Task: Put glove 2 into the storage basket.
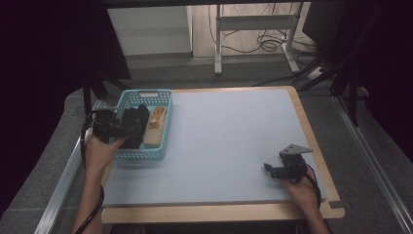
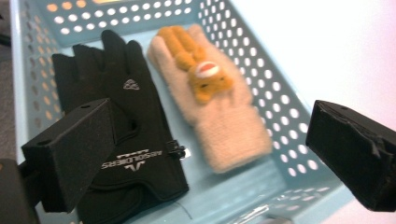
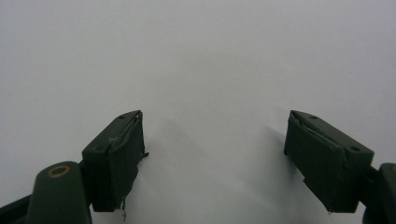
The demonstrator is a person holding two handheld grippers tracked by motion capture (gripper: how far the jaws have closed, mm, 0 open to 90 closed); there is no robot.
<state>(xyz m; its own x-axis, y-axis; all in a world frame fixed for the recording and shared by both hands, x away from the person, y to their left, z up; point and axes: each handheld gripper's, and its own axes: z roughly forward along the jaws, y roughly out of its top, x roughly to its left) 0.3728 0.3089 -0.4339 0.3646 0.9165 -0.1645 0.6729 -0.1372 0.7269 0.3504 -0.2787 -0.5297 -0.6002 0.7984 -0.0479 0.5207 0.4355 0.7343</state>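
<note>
Turquoise plastic basket (image 1: 164, 127) is sitting at the left of centre in the high view, on the left edge of the pale grey table mat (image 1: 229, 141); two gloves are lying side by side inside it. In the left gripper view the black glove (image 2: 122, 126) is occupying the centre-left of the frame, fingers pointing to the top, white lettering showing on its cuff; the cream fleece glove (image 2: 219, 112) is lying just to its right, an orange plush animal (image 2: 201, 70) sitting on its back. Left gripper (image 1: 127, 127) is hovering over the basket's near-left part, above the black glove; its jaws are standing wide apart, one at lower left over the glove's cuff, the other at lower right over the basket's rim; whether either is touching the glove cannot be told. Right gripper (image 1: 267, 169) is being held at the lower right of the high view, well apart from the basket; its jaws are also spread wide, with bare mat between them.
</note>
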